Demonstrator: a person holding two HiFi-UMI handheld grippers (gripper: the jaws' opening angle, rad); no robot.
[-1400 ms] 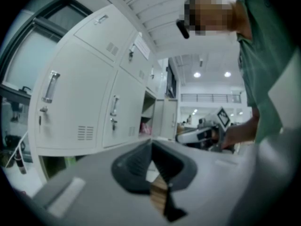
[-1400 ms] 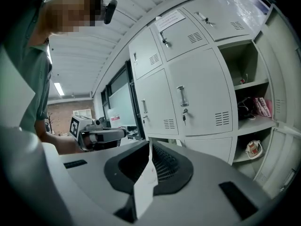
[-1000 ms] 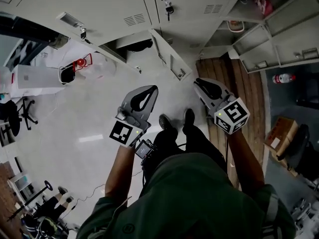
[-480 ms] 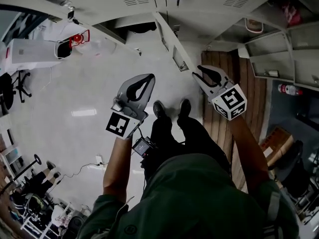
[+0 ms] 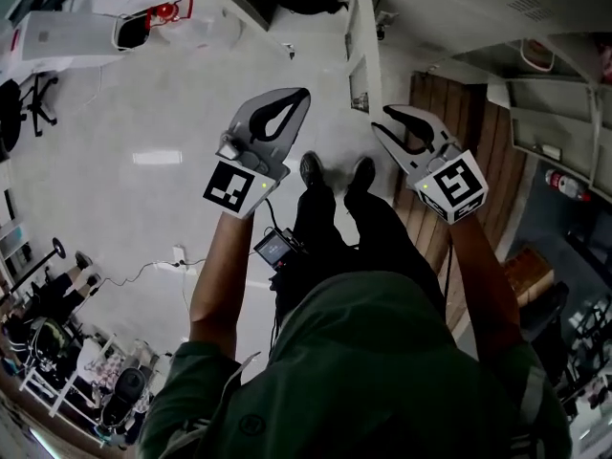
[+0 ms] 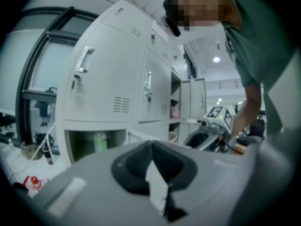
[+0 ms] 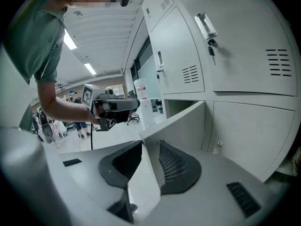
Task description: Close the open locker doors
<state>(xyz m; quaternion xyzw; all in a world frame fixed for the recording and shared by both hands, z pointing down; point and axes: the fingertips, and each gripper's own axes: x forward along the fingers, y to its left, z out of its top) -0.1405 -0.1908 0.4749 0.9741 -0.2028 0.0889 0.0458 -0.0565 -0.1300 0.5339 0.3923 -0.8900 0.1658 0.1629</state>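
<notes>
The low locker door stands swung out from its dark compartment in the grey locker wall. My right gripper hangs just right of the door's free edge. Its jaws have just been opening and stand open, with nothing between them. In the right gripper view the door runs toward my right gripper; I cannot tell if they touch. My left gripper is shut and empty, left of the door. The left gripper view has my left gripper facing the open compartment.
More open lockers with shelves stand at the right beside a wooden floor strip. A red object and a white box sit on the floor at upper left. The person's shoes are between the grippers.
Both grippers have come down toward the low open door, and the lockers have slid up in the head view. The right gripper's jaws have parted.
</notes>
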